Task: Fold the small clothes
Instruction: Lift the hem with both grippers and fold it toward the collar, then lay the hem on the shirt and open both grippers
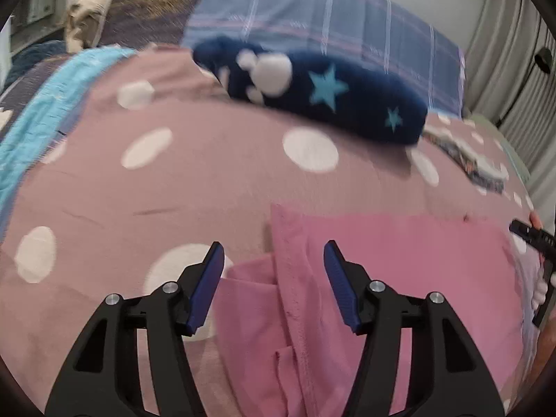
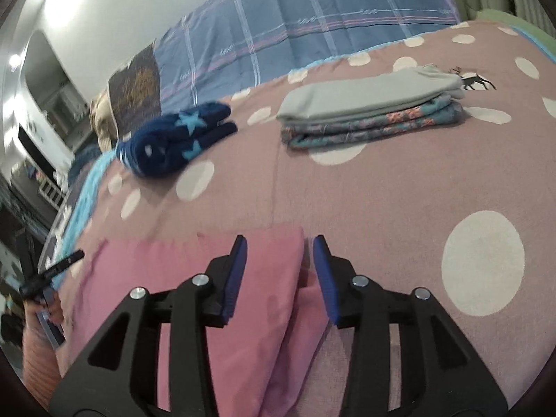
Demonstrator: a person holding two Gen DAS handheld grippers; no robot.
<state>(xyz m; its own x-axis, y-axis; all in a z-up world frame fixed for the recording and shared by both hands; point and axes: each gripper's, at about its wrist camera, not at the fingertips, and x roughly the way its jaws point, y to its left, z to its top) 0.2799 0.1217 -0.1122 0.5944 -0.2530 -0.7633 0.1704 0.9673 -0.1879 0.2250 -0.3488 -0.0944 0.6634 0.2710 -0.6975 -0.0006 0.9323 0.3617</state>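
A pink garment (image 1: 382,278) lies partly folded on the dotted mauve bedspread (image 1: 208,180). My left gripper (image 1: 274,253) is open and empty, its jaws either side of the garment's left hemmed edge. In the right wrist view the same pink garment (image 2: 166,278) lies flat, and my right gripper (image 2: 279,246) is open and empty over its right corner. The right gripper's body shows at the right edge of the left wrist view (image 1: 535,243). The left gripper shows at the left edge of the right wrist view (image 2: 52,271).
A rolled navy garment with blue stars (image 1: 312,90) (image 2: 177,135) lies farther back. A stack of folded clothes, grey on top of floral (image 2: 371,111), sits at the back right. A blue plaid pillow (image 2: 295,24) lies behind. Curtains (image 1: 514,52) hang at right.
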